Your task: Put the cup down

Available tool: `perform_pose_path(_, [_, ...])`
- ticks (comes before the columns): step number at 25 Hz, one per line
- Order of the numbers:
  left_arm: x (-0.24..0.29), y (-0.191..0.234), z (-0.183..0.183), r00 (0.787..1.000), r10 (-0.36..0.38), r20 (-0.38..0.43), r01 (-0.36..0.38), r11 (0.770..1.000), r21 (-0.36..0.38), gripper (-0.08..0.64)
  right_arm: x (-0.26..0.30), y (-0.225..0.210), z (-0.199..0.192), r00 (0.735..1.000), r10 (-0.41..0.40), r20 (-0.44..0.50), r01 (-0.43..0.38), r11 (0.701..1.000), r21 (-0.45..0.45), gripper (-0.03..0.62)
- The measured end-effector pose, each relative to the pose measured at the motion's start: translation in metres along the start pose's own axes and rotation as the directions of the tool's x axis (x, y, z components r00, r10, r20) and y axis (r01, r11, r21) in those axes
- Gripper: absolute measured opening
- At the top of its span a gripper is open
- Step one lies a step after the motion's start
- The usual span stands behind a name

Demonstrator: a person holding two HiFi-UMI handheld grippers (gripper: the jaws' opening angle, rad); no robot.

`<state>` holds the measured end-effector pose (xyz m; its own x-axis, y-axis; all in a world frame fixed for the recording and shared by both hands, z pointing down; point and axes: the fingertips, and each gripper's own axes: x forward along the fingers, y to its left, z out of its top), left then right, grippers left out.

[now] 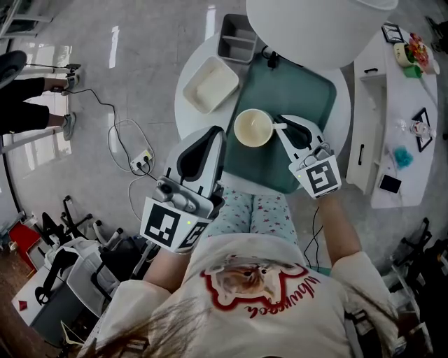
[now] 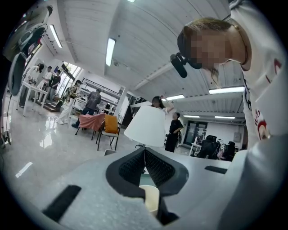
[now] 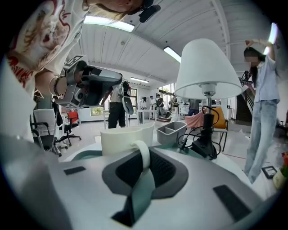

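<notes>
The cup [image 1: 252, 128], cream-coloured and empty, is seen over the near half of the green tray [image 1: 301, 91], close to the tray's left edge. Whether its base touches the tray cannot be told, since the underside is hidden in every view. Its handle [image 3: 143, 157] is turned toward the tray's right side and is clamped between the jaws of the right gripper [image 1: 283, 128]. In the right gripper view the two dark pads are pressed against the handle from either side, with the cup's wall just beyond them.

The left gripper [image 1: 217, 136] is held at the tray's left edge, just beside the cup but apart from it. In the left gripper view its jaws are drawn together at the tips, nothing is caught between them, and the cup's rim is glimpsed through the gap lower down.

Off the tray's far left corner, a white rectangular dish [image 1: 208, 84] is set on the round white table [image 1: 183, 112]. A grey divided bin [image 1: 238, 38] is placed beyond the tray's far edge. The white shade of a lamp [image 1: 308, 21] is seen above the tray's far side, and the lamp's black base stands at that edge.
</notes>
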<state>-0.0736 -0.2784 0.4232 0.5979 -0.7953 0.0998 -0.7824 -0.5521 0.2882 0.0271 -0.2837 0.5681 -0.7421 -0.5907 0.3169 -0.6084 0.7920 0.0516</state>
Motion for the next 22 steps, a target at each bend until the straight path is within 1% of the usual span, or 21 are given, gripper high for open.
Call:
perform_pose_path(12, [0.001, -0.013, 0.009, 1.000, -0.013, 0.010, 0.013, 1.000, 0.019, 0.017, -0.017, 0.001, -0.012, 0.999, -0.034, -0.039, 0.036, 0.998, 0.060, 0.048])
perform_pose_path(16, [0.001, -0.015, 0.014, 1.000, -0.013, 0.020, 0.012, 1.000, 0.028, 0.017, -0.021, 0.000, -0.014, 0.996, -0.068, -0.049, 0.072, 0.995, 0.070, 0.048])
perform_pose_path(22, [-0.004, -0.017, 0.013, 1.000, -0.001, 0.018, 0.001, 1.000, 0.030, 0.017, -0.025, -0.001, -0.024, 0.988, -0.122, -0.093, 0.134, 0.981, 0.140, 0.048])
